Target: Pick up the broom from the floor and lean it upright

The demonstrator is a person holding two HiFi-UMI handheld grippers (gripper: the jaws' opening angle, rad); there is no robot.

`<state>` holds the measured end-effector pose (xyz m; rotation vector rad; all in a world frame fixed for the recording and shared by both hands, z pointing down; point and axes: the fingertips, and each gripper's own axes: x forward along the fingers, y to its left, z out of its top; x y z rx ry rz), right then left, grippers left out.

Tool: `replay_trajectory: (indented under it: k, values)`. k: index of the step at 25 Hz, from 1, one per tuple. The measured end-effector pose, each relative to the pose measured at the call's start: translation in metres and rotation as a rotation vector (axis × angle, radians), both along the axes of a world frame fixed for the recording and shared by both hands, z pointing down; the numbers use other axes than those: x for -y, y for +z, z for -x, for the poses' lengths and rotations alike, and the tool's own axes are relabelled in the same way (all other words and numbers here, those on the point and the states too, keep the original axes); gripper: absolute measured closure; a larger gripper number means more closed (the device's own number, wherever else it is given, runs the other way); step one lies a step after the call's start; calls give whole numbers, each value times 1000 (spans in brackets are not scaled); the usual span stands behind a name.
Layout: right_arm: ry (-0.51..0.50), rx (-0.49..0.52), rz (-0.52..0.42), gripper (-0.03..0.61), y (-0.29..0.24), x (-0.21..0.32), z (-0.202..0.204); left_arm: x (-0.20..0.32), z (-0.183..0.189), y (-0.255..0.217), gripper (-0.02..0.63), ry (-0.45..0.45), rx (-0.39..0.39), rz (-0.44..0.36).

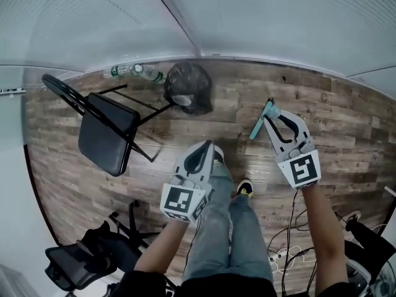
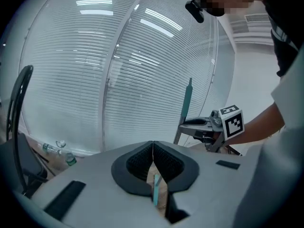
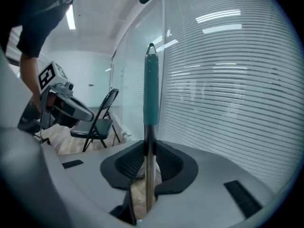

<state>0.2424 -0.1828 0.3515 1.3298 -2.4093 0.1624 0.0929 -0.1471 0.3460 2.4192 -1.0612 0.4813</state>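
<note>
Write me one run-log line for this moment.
right gripper: shut on broom handle | left gripper: jaws shut, empty

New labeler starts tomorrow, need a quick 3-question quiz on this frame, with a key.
1. Multiple choice: which gripper grips the broom handle? A) left B) right C) neither
2. True or false: the jaws of the left gripper are together.
3. Fill in: the grip sleeve on the handle's upper end is coloured ____.

Key
1. B. The right gripper is closed on the handle, which sticks up past its jaws.
2. True. The pads meet at the tips.
3. Teal.
</note>
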Motion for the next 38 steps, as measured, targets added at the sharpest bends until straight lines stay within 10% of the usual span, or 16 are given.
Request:
replay_trajectory:
  k: [13,38]
  values:
    - [469,59,66,494,-7,89,-20,125,-22,-11,592,139,-45,14]
    - [553,18,114,494,31,222,-62,226,-89,-42,591,41,4,41]
